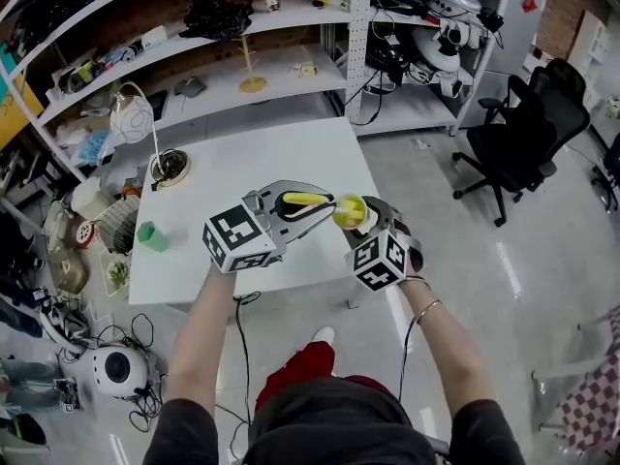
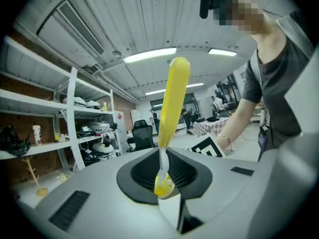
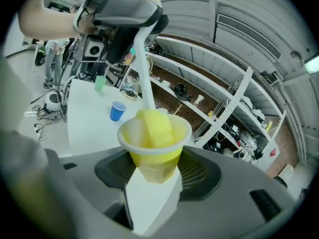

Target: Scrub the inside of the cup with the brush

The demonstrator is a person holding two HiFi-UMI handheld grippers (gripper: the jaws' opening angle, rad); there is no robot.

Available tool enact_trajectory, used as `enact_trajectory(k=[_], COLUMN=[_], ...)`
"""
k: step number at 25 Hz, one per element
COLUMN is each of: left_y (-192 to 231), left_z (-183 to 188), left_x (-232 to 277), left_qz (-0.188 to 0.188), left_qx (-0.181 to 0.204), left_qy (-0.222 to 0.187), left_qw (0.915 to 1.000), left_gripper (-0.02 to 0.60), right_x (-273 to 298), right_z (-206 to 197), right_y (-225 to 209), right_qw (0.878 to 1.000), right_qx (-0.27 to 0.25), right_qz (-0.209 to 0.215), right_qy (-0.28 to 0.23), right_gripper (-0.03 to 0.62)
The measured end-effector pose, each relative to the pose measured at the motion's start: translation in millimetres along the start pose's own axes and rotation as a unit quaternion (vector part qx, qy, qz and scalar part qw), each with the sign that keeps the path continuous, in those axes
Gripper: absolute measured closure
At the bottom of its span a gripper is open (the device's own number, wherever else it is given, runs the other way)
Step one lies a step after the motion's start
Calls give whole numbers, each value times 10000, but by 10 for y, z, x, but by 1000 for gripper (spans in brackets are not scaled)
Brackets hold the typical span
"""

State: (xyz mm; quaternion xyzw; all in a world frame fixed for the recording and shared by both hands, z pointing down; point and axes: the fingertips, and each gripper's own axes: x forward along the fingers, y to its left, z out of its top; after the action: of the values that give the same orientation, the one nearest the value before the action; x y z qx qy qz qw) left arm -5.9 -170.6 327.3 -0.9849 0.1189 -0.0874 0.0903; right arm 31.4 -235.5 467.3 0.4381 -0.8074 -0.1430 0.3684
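In the head view both grippers are held up over the near edge of the white table [image 1: 271,163]. My left gripper [image 1: 312,208] is shut on the brush [image 1: 305,200], whose yellow handle points right into the yellow cup [image 1: 351,211]. My right gripper [image 1: 366,223] is shut on that cup. The right gripper view shows the cup [image 3: 153,151] clamped between the jaws of the right gripper [image 3: 152,176], with the brush's yellow sponge head [image 3: 155,126] inside it on a white neck. From the left gripper [image 2: 167,190] the handle [image 2: 173,101] rises between the jaws.
A green cup [image 1: 150,235] stands at the table's left side. A blue cup [image 3: 117,111] shows on the table in the right gripper view. A round wire stand [image 1: 170,168] sits at the far left corner. Shelving [image 1: 242,76] lies behind, a black office chair [image 1: 528,124] to the right.
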Motion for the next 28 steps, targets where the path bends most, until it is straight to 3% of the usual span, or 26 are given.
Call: enact_trajectory(k=[3, 5, 7, 8, 11, 15, 17, 18, 19, 20, 25, 28], left_y=[174, 269, 337, 376, 487, 554, 557, 552, 542, 527, 392, 312], left_z=[-9, -62, -156, -216, -396, -535, -516, -495, -469, -442, -292, -231], left_x=[1, 10, 12, 1, -69, -161, -169, -159, -144, -126, -57, -63], left_qz=[735, 1193, 1579, 1772, 2254, 2614, 2594, 2551, 2503, 2455, 2055, 1564], left_qx=[-728, -1375, -2066, -2468, -3638, -4676, -5024, -5082, -5032, -4873, -3212, -2419], left_qy=[-356, -592, -777, -854, -1058, -1357, -1579, -1636, -1635, -1575, -921, -665], left_qw=[9940, 9815, 9625, 9489, 8976, 8334, 8096, 8062, 8108, 8231, 9199, 9553], left_gripper=[540, 540, 540, 540, 539, 538, 538, 538, 538, 538, 538, 538], right_x=[31, 47, 61, 69, 98, 109, 113, 119, 127, 134, 131, 96], right_z=[-28, -82, -151, -178, -215, -206, -197, -206, -224, -245, -207, -118], right_y=[-104, -168, -213, -231, -272, -309, -334, -340, -338, -330, -232, -145], right_qw=[9988, 9969, 9946, 9932, 9884, 9789, 9750, 9748, 9757, 9775, 9905, 9961], right_qx=[-126, -197, -258, -304, -478, -886, -1054, -1071, -1046, -998, -592, -393], right_qz=[-425, -648, -829, -915, -1163, -1536, -1643, -1634, -1581, -1499, -941, -571], right_qy=[223, 398, 568, 648, 847, 1013, 1059, 1079, 1095, 1100, 815, 551], right_gripper=[335, 335, 335, 335, 335, 335, 333, 335, 335, 335, 335, 335])
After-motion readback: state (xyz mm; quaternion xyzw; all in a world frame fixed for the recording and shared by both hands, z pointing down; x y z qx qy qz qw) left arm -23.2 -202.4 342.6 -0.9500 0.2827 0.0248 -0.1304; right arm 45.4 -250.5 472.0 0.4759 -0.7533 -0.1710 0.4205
